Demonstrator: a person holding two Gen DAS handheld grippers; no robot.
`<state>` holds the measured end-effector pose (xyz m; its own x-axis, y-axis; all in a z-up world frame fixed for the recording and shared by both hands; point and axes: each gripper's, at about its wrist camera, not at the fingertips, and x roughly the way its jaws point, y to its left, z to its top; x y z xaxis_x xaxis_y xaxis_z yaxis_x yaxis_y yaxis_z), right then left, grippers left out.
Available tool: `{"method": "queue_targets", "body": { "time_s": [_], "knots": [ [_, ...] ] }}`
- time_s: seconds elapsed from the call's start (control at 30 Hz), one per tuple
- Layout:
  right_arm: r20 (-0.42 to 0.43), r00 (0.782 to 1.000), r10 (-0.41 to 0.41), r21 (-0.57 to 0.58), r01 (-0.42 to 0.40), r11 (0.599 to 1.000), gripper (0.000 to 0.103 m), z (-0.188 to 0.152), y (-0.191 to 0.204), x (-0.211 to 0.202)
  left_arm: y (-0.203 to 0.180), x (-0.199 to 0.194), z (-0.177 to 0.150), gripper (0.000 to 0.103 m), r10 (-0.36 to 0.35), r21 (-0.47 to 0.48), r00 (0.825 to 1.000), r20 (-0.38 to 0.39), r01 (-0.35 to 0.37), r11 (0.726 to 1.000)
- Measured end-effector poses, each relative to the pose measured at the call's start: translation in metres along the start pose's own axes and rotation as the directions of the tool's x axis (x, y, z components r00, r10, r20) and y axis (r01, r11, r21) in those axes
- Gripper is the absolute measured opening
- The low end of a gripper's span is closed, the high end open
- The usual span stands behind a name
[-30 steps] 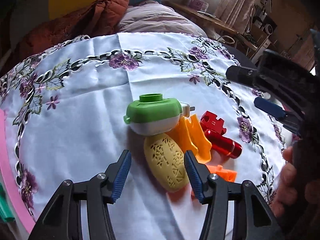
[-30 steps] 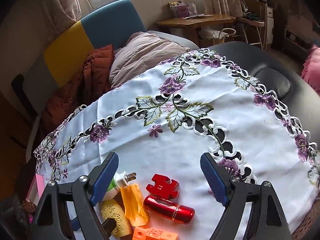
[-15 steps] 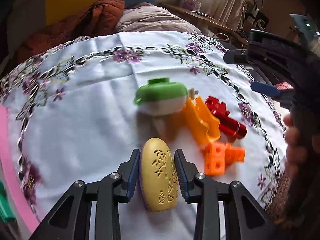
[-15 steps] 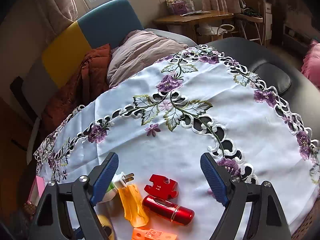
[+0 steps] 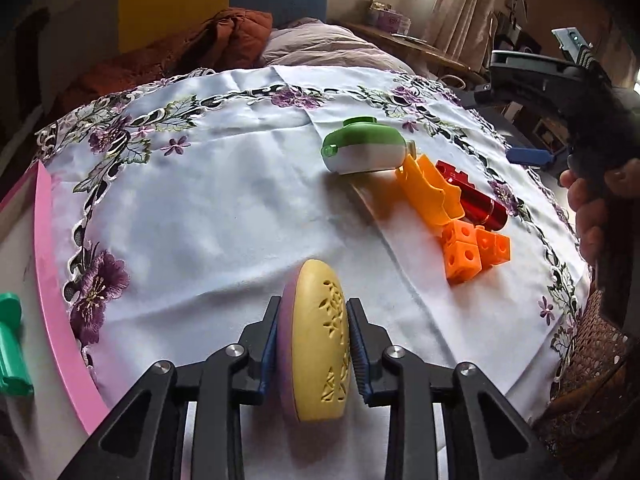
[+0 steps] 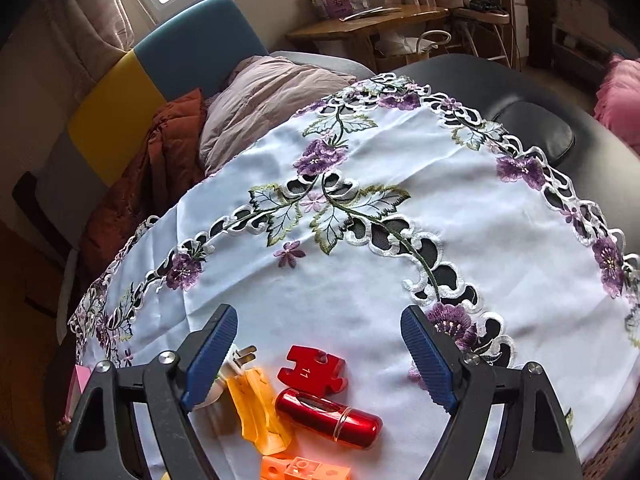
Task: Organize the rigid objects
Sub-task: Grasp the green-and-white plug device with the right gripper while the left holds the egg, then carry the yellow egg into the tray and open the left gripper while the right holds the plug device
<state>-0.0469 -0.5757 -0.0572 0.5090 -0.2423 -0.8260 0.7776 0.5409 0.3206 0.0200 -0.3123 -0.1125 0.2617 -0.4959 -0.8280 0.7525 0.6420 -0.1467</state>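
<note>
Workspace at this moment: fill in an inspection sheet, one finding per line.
Surface: white embroidered tablecloth.
Job's things: yellow oval case; green-and-white plug-in device, orange clip, red cylinder, red puzzle piece, orange cubes grouped together.
Clutter: pink-edged board with green item.
Grippers: left gripper just closed on the case; right gripper open, empty.
Cables: nothing seen.
Surroundings: sofa, desk, curtains.

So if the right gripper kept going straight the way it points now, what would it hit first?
Probably bare tablecloth. The right gripper is open, and the red puzzle piece and red cylinder sit below its line, though depth is hard to judge.
</note>
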Motion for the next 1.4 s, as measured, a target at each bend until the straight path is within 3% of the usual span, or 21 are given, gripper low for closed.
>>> {"method": "queue_targets", "body": {
  "time_s": [0.2,0.57,0.63,0.7,0.87,0.97,1.0,1.03,1.07,1.1,1.13,1.2,1.33,1.4],
  "knots": [
    [-0.058,0.995,0.080,-0.078,-0.085,0.993,0.085,-0.006,0.021,0.007,0.000,-0.002,-0.006,0.029,0.008,0.010,1.000,0.024,-0.008,1.000],
    [-0.116,0.978,0.173,-0.323,-0.202,0.924,0.088,-0.028,0.075,0.005,0.004,-0.004,-0.009,0.029,-0.013,0.002,0.999,0.037,0.013,1.000],
    [-0.147,0.973,0.177,-0.405,-0.222,0.887,0.088,-0.036,0.091,0.006,0.006,-0.005,-0.010,0.029,-0.024,-0.005,0.999,0.038,0.024,1.000],
    [-0.158,0.979,0.128,-0.524,-0.193,0.829,0.088,-0.045,0.109,0.009,0.008,-0.005,-0.010,0.029,-0.034,-0.012,0.999,0.038,0.035,0.999],
    [-0.125,0.992,-0.029,-0.802,-0.084,0.592,0.094,-0.069,0.142,0.028,0.012,-0.006,-0.011,0.029,-0.056,-0.030,0.998,0.041,0.057,0.998],
    [-0.098,0.990,-0.100,-0.870,-0.037,0.491,0.094,-0.075,0.147,0.043,0.012,-0.005,-0.011,0.029,-0.058,-0.034,0.997,0.044,0.059,0.998],
    [-0.079,0.990,-0.114,-0.880,-0.016,0.475,0.093,-0.077,0.147,0.045,0.012,-0.005,-0.011,0.029,-0.059,-0.035,0.997,0.045,0.061,0.998],
    [-0.058,0.990,-0.130,-0.890,0.007,0.456,0.081,-0.078,0.148,0.051,0.013,-0.006,-0.011,0.029,-0.062,-0.038,0.997,0.045,0.063,0.997],
    [-0.066,0.989,-0.133,-0.888,0.002,0.459,0.064,-0.077,0.147,0.055,0.013,-0.006,-0.011,0.029,-0.063,-0.039,0.997,0.046,0.065,0.997],
    [-0.056,0.988,-0.144,-0.880,0.019,0.474,0.055,-0.075,0.147,0.057,0.013,-0.005,-0.011,0.029,-0.065,-0.041,0.997,0.047,0.067,0.997],
    [-0.038,0.990,-0.134,-0.868,0.033,0.495,0.053,-0.074,0.148,0.057,0.013,-0.006,-0.011,0.029,-0.066,-0.043,0.997,0.048,0.068,0.997],
    [-0.077,0.994,-0.074,-0.819,-0.021,0.574,0.053,-0.066,0.146,0.055,0.014,-0.006,-0.011,0.029,-0.065,-0.043,0.997,0.051,0.067,0.997],
    [-0.086,0.996,-0.009,-0.780,-0.062,0.623,0.053,-0.070,0.155,0.057,0.012,-0.006,-0.012,0.029,-0.058,-0.046,0.997,0.057,0.061,0.997],
    [-0.135,0.990,0.044,-0.742,-0.131,0.657,0.053,-0.068,0.155,0.057,0.013,-0.006,-0.012,0.029,-0.060,-0.053,0.996,0.061,0.064,0.997]
  ]
}}
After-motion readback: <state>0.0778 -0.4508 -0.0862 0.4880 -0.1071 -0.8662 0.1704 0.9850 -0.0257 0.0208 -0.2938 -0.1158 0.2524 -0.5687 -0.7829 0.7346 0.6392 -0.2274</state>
